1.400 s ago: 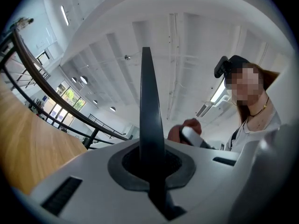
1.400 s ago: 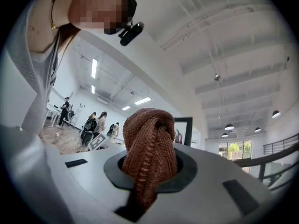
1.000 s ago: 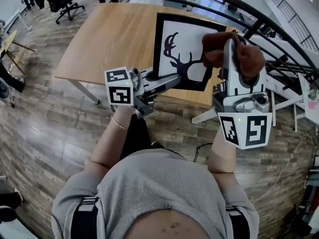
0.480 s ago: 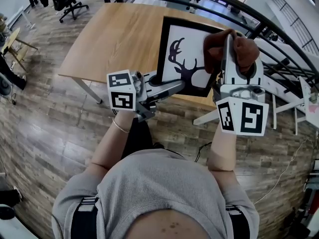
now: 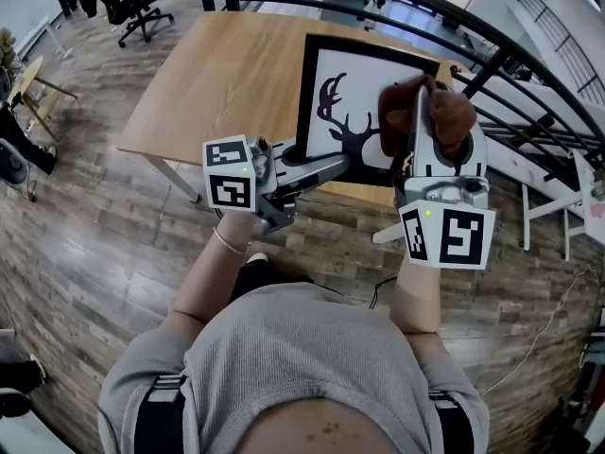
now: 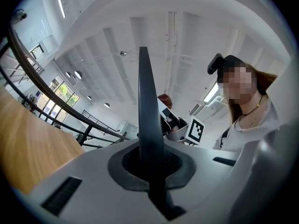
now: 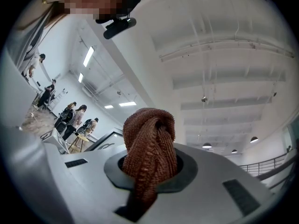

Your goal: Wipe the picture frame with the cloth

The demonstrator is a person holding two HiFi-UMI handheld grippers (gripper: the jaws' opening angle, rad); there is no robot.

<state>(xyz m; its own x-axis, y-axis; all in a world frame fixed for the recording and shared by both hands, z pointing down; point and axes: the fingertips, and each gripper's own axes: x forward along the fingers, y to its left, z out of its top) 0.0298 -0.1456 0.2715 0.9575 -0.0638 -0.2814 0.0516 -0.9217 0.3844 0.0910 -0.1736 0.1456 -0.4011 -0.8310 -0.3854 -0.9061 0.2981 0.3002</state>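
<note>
A black picture frame (image 5: pixel 354 78) with a deer silhouette on white stands tilted over the front edge of the wooden table (image 5: pixel 227 74). My left gripper (image 5: pixel 317 164) is shut on its lower left corner; in the left gripper view the frame's thin black edge (image 6: pixel 145 115) runs straight up out of the closed jaws (image 6: pixel 150 169). My right gripper (image 5: pixel 421 112) is shut on a bunched brown cloth (image 5: pixel 452 112), which lies against the frame's right side. In the right gripper view the cloth (image 7: pixel 149 146) bulges out between the jaws (image 7: pixel 147 174).
A black railing (image 5: pixel 492 64) runs behind and to the right of the table. An office chair (image 5: pixel 123 3) stands at the far left on the wood floor. Several people (image 7: pixel 74 115) stand at a distance in the right gripper view.
The right gripper with the cloth has slid down and a little left over the frame's right side. The left gripper has kept its hold on the frame and stayed in place.
</note>
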